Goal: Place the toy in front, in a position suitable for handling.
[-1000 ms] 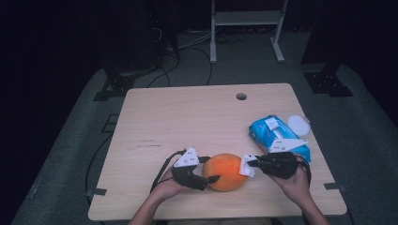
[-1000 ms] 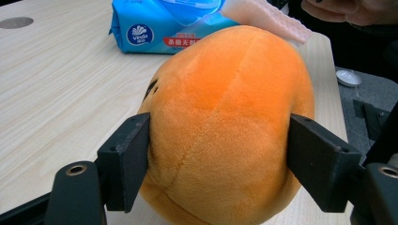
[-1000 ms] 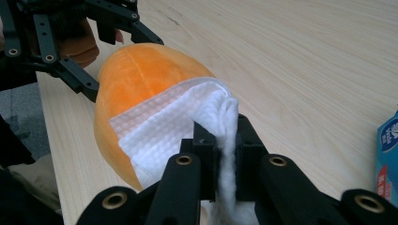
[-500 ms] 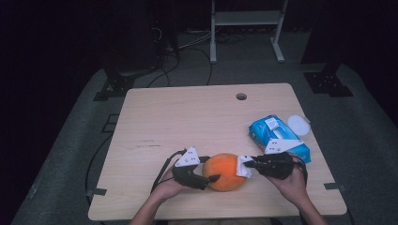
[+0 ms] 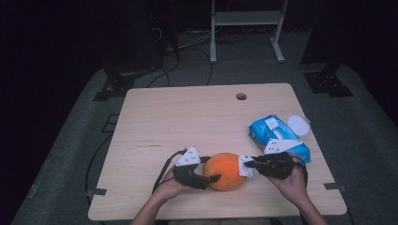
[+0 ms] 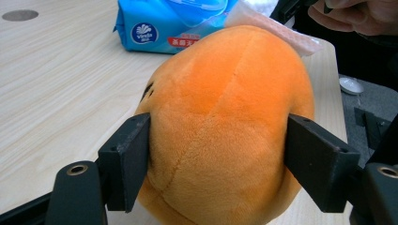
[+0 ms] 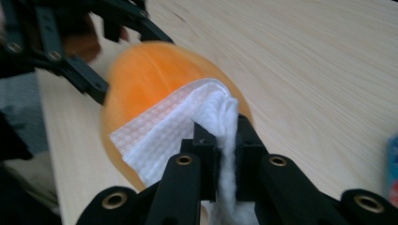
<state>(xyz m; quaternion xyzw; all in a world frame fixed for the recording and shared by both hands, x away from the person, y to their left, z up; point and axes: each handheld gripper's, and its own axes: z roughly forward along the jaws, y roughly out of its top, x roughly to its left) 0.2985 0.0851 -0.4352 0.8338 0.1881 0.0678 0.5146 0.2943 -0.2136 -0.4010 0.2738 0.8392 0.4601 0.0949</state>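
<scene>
A round orange plush toy (image 5: 226, 170) sits near the table's front edge. My left gripper (image 5: 209, 179) is shut on it from the left; in the left gripper view both black jaws press into the plush toy's (image 6: 225, 126) sides. My right gripper (image 5: 248, 165) comes in from the right, shut on a white wet wipe (image 5: 245, 166). In the right gripper view the wet wipe (image 7: 187, 126) is pinched between the jaws of the right gripper (image 7: 224, 140) and lies against the plush toy (image 7: 145, 75).
A blue pack of wet wipes (image 5: 277, 136) lies at the right, behind my right hand, with a white round lid (image 5: 298, 124) beside it. The wooden table (image 5: 187, 122) has a small cable hole (image 5: 241, 96) near its far edge.
The right gripper with the wipe has shifted slightly along the toy's right side. The left gripper and the toy have hardly moved.
</scene>
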